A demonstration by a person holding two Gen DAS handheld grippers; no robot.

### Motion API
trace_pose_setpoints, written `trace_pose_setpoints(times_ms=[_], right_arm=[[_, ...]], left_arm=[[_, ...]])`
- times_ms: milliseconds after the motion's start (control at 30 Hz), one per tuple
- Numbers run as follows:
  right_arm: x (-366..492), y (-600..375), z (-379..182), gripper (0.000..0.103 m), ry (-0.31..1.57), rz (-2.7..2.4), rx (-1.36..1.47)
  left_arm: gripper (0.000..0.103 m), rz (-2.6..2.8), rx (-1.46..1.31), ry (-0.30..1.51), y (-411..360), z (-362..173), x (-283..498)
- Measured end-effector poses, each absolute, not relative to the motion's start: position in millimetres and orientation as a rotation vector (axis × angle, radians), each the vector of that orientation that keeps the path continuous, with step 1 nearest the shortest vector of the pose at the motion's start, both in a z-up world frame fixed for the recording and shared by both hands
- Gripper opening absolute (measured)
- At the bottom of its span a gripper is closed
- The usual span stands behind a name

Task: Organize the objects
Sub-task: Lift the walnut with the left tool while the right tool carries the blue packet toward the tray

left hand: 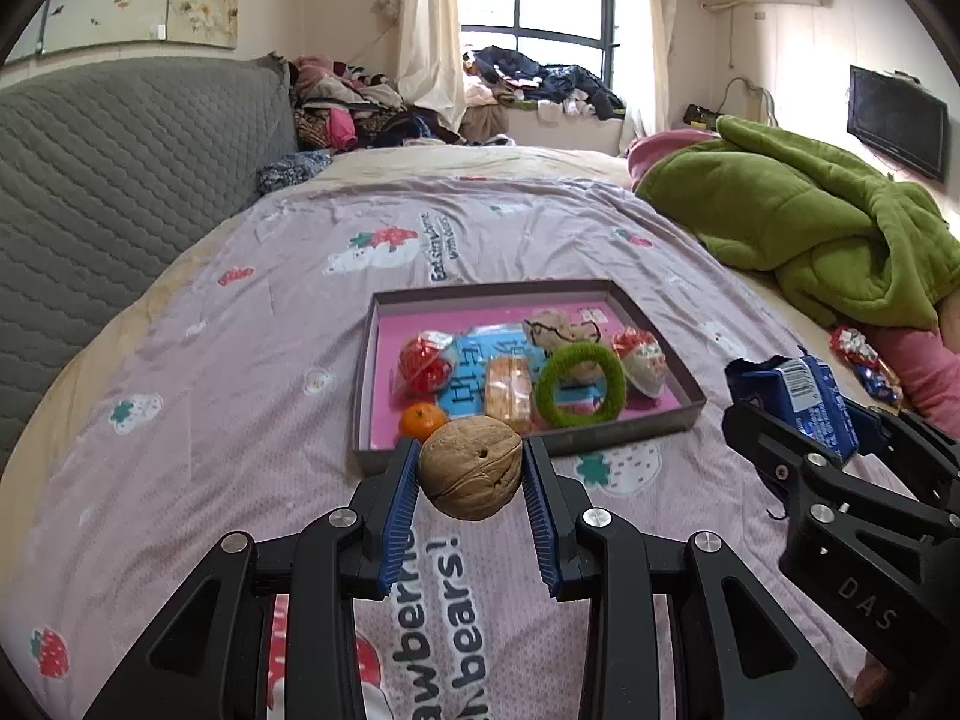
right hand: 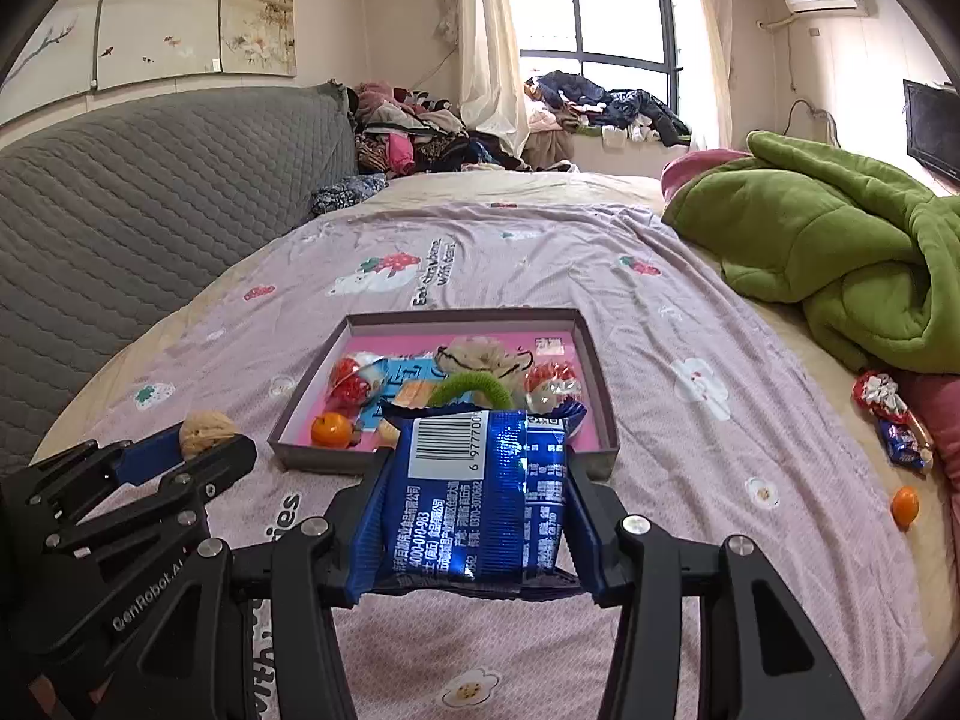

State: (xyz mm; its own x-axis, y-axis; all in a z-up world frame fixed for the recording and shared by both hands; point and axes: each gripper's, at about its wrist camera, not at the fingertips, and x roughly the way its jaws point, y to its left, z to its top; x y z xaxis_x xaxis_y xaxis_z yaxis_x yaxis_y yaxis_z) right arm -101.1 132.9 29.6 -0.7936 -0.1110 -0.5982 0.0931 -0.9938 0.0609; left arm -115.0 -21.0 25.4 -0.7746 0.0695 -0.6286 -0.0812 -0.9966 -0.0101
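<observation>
Walnut (left hand: pixel 470 468), hard, round and likely to slip, sits clamped across its middle in the left gripper (left hand: pixel 470 474) at lower centre, while the right gripper (right hand: pixel 480 516) squeezes a light, crinkly blue packet (right hand: pixel 480 498) by its sides.

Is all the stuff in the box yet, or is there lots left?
Partly done: the box already holds a green ring, a small orange and wrapped snacks. In hand: the left gripper grips a walnut, the right gripper a blue snack packet. Left: an orange and candies by the green blanket.

A brown walnut (left hand: pixel 470 468) and a blue foil snack packet (right hand: pixel 480 498) are held above the bedspread, near the pink-lined tray (left hand: pixel 684 381).
</observation>
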Motion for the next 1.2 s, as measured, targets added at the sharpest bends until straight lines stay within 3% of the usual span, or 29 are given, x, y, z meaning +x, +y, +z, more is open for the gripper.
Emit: trace_pose_setpoints(times_ms=[1200], right_arm=[[-140.4,146.8,85.6,0.051,0.087,-2.946,0.801]], left_arm=[[0.035,2.947,-0.897,0.011,-31.0,74.6,-165.9]])
